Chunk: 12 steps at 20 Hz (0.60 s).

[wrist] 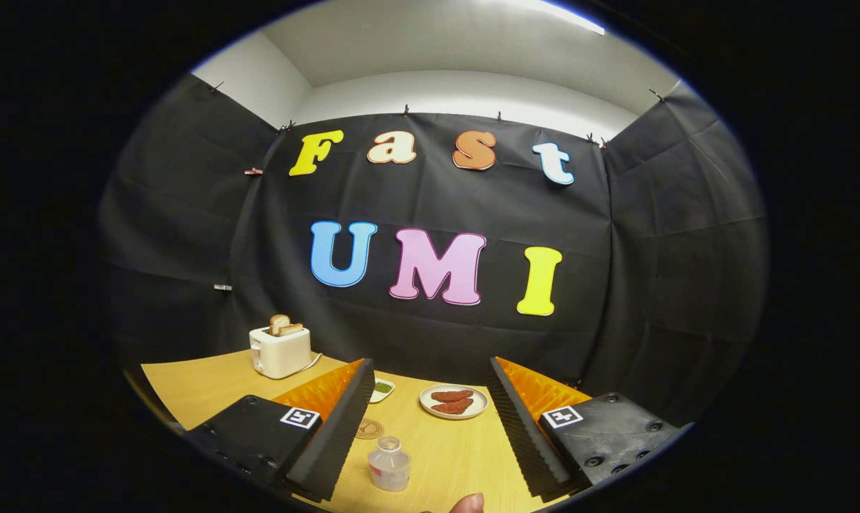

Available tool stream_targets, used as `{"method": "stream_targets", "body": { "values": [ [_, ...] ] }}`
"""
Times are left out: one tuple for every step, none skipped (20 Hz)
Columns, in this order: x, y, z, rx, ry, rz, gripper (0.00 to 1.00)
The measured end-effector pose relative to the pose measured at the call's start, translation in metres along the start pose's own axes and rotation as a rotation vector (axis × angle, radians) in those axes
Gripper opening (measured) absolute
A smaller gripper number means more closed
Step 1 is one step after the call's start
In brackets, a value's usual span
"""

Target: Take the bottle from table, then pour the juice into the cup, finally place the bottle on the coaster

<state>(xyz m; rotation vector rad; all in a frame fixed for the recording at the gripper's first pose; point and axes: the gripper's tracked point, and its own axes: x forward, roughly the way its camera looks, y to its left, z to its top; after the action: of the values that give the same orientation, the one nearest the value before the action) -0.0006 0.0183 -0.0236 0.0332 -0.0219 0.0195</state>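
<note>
We hold the gripper [430, 427] with its fingers spread wide apart, gripping nothing. The clear bottle [389, 464] stands upright on the wooden table [187, 392], low between the fingers and nearer the left one, its long axis vertical, cap up. The coaster [369, 428] lies just beyond it.

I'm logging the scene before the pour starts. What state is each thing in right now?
gripper: open, fingers spread wide, holding nothing.
bottle: upright on the table between the fingers, uncapped, not gripped.
coaster: flat on the table, bare, partly behind the left finger.
plate: holds two reddish pieces of food.
small dish: something green inside.
toaster: two slices of toast sticking up.
</note>
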Motion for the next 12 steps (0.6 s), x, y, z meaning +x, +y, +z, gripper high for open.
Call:
{"method": "stream_targets", "body": {
  "values": [
    [0.000, 0.003, -0.007, 0.000, -0.001, 0.001, 0.97],
    [-0.001, 0.005, -0.016, 0.002, 0.001, 0.002, 0.97],
    [-0.001, 0.010, -0.027, 0.009, 0.012, 0.003, 0.97],
    [-0.002, 0.013, -0.037, 0.017, 0.024, 0.004, 0.97],
    [-0.003, 0.017, -0.047, 0.023, 0.035, 0.004, 0.97],
    [-0.004, 0.020, -0.057, 0.027, 0.044, 0.001, 0.97],
    [-0.005, 0.023, -0.067, 0.023, 0.055, -0.005, 0.97],
    [-0.005, 0.025, -0.078, 0.012, 0.066, -0.011, 0.97],
    [-0.006, 0.027, -0.088, -0.003, 0.074, -0.017, 0.97],
    [-0.006, 0.029, -0.098, -0.019, 0.085, -0.022, 0.97],
    [-0.006, 0.031, -0.109, -0.031, 0.096, -0.027, 0.97],
    [-0.006, 0.033, -0.119, -0.042, 0.104, -0.036, 0.97]
  ]
}}
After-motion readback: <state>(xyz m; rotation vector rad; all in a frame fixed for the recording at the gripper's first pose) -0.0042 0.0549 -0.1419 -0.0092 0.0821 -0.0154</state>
